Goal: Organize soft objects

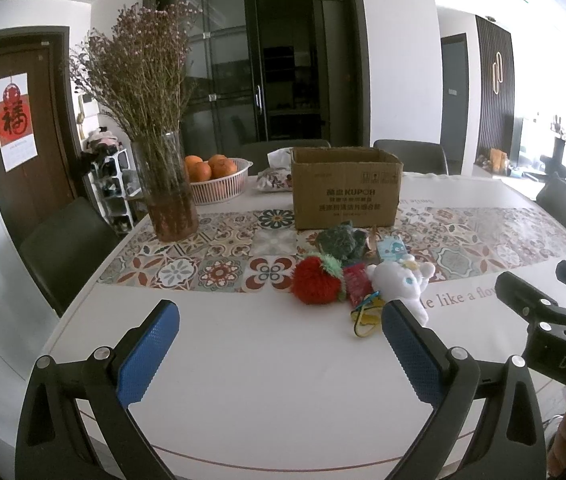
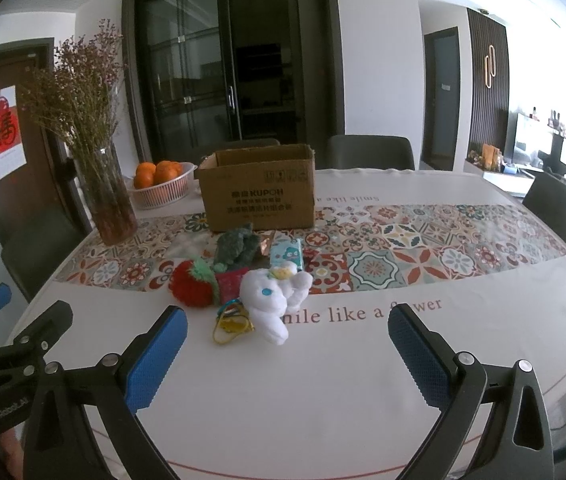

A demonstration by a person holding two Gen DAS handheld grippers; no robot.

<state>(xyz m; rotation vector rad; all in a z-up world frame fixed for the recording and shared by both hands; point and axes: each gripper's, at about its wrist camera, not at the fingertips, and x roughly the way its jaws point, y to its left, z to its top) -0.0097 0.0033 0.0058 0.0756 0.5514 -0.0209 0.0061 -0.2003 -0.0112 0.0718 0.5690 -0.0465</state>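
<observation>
Both grippers hover over the near, bare part of the white table (image 1: pixel 267 380), nothing between the pads. Left gripper (image 1: pixel 281 344): jaws spread wide, blue pads facing each other, holding nothing. Right gripper (image 2: pixel 287 350): same, wide apart, holding nothing. In the left wrist view the right gripper shows at the right edge; in the right wrist view the left one shows at the left edge.

Soft objects sit in 1 cluster past the fingertips, on the table in front of the cardboard box (image 2: pixel 257 192), partly on the patterned tile runner (image 2: pixel 423 248). White plush toy (image 2: pixel 273 298) is nearest, lying on the plain cloth by the printed "smile like a flower" text. Red strawberry plush (image 2: pixel 193 286) with green leafy top is to its left. Small red pouch (image 2: pixel 230 282) sits between those 2, touching both as far as I can tell. Dark green plush (image 2: pixel 237 250) lies behind, close to the box front. Teal cartoon packet (image 2: pixel 286 254) is right of the green plush, behind the white toy. Yellow and blue looped bands (image 2: pixel 232 322) lie just left of the white toy's lower end.

The box is open-topped and upright; contents not visible. Left of it: white basket of oranges (image 2: pixel 163 188), then a glass vase of dried flowers (image 2: pixel 109 200) on the runner's left end. Dark chairs (image 2: pixel 369 152) stand around the table.
</observation>
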